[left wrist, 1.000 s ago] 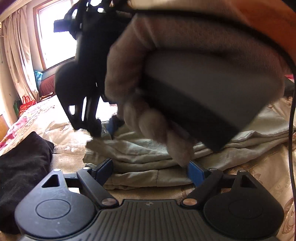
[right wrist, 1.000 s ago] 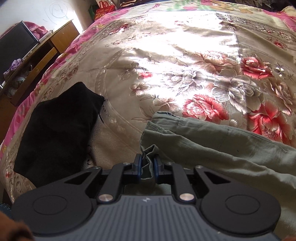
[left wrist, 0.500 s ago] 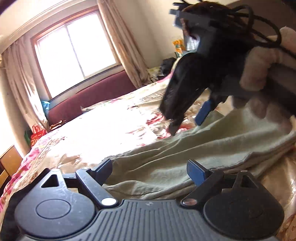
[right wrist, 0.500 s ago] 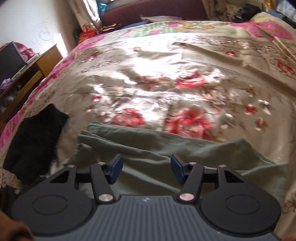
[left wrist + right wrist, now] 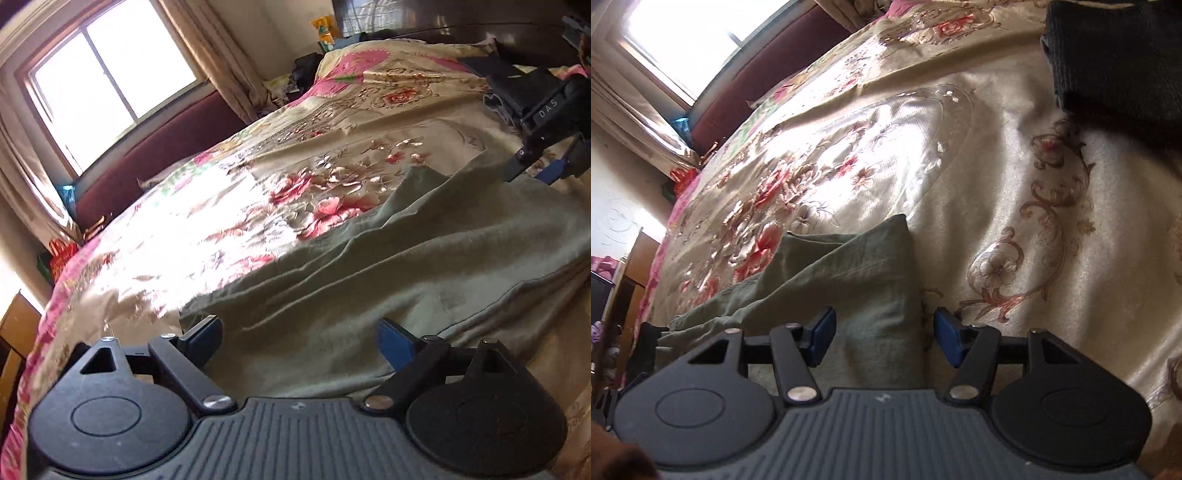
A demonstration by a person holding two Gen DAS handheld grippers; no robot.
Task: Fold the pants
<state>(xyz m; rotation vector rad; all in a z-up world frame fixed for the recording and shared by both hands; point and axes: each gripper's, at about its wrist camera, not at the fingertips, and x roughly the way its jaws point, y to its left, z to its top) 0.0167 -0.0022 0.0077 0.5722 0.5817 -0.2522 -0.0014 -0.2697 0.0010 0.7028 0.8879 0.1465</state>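
The olive-green pants (image 5: pixel 424 266) lie spread in soft folds on the bed, over a shiny floral bedspread (image 5: pixel 229 206) of cream, pink and red. Seen from the right wrist, one end of the pants (image 5: pixel 864 280) comes to a folded corner pointing up the bed, its edge lying flat on the cream cloth.

The left claw (image 5: pixel 301 341) stands wide open just above the near part of the pants, its blue pads clear of the fabric with nothing pinched between them. The right claw (image 5: pixel 884 339) is open too, its jaws apart over the corner end of the pants; the cloth lies below the gap and the pads do not press on it. From the left wrist the right claw (image 5: pixel 546 162) appears at the far right edge, over the far end of the pants.

A dark folded garment (image 5: pixel 1119 62) rests on the bedspread, well apart from the pants. Beyond the bed are a maroon headboard (image 5: pixel 155 155), a bright window (image 5: pixel 110 74) with pale curtains, and a wooden cabinet (image 5: pixel 631 280) at the left.
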